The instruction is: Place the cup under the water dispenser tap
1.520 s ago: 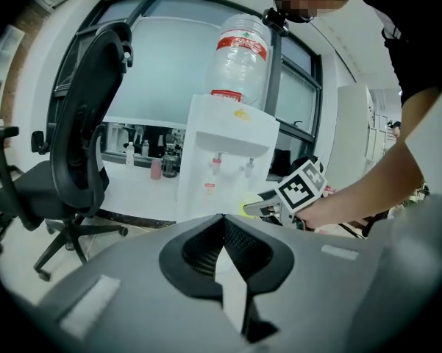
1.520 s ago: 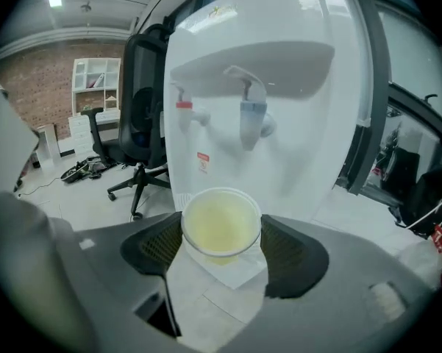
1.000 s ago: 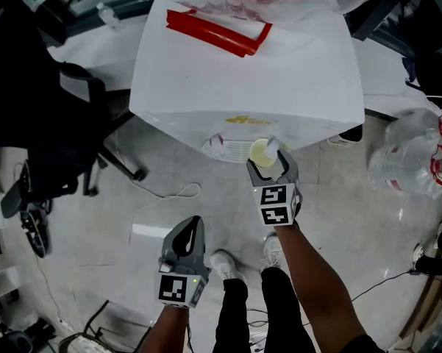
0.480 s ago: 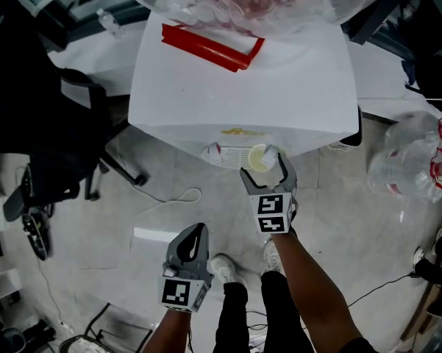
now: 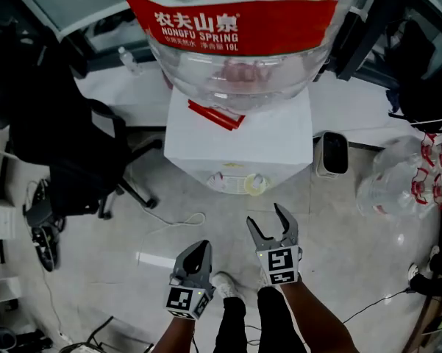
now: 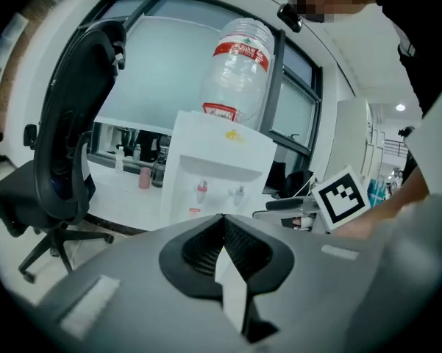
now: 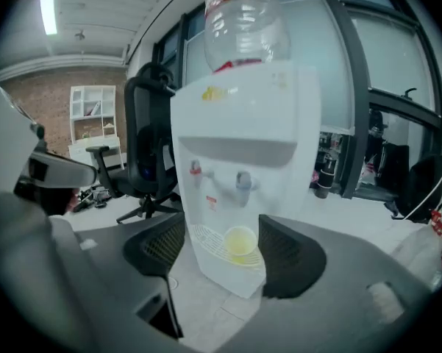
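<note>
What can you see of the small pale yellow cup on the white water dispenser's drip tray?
The small pale yellow cup looks like thin plastic or paper, round and open-topped; whether it holds anything cannot be told. It stands upright on the right part of the white grated drip tray, roughly below the grey-blue tap. Only the tray touches it; nothing grips it.

The pale floor (image 5: pixel 338 234) bears the water dispenser (image 5: pixel 239 142), whose drip tray (image 5: pixel 230 184) holds the cup (image 5: pixel 255 187).
</note>
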A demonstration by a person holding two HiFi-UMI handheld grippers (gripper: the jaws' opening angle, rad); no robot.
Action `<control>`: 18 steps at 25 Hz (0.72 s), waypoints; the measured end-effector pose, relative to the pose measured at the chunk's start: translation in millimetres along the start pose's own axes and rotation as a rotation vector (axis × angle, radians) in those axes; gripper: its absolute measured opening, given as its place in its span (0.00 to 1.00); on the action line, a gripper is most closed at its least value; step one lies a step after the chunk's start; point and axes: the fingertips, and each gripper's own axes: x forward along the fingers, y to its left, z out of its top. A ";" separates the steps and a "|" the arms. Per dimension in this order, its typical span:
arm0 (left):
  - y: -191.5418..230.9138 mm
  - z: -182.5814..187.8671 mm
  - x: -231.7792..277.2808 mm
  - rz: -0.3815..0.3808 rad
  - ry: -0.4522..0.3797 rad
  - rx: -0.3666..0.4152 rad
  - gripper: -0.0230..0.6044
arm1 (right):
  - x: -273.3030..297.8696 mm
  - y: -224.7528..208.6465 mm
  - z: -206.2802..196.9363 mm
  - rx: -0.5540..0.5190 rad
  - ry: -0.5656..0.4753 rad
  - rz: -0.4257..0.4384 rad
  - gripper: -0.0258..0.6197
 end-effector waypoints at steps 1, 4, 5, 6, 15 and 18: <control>-7.9 10.5 -4.3 -0.013 -0.006 -0.007 0.06 | -17.7 3.8 9.9 0.012 -0.012 0.000 0.50; -32.3 39.4 -17.3 -0.056 -0.029 0.016 0.06 | -68.7 12.2 39.0 0.037 -0.051 -0.016 0.35; -39.8 50.5 -21.5 -0.067 -0.043 0.036 0.06 | -84.5 13.4 48.8 0.043 -0.069 -0.028 0.31; -46.1 61.2 -25.5 -0.073 -0.067 0.062 0.06 | -99.5 13.7 58.9 0.043 -0.089 -0.044 0.24; -94.6 151.8 -62.2 -0.078 -0.198 0.161 0.06 | -192.4 9.4 140.1 -0.041 -0.216 -0.069 0.04; -93.5 162.3 -75.7 -0.059 -0.205 0.128 0.06 | -205.5 12.7 164.5 -0.081 -0.225 -0.051 0.04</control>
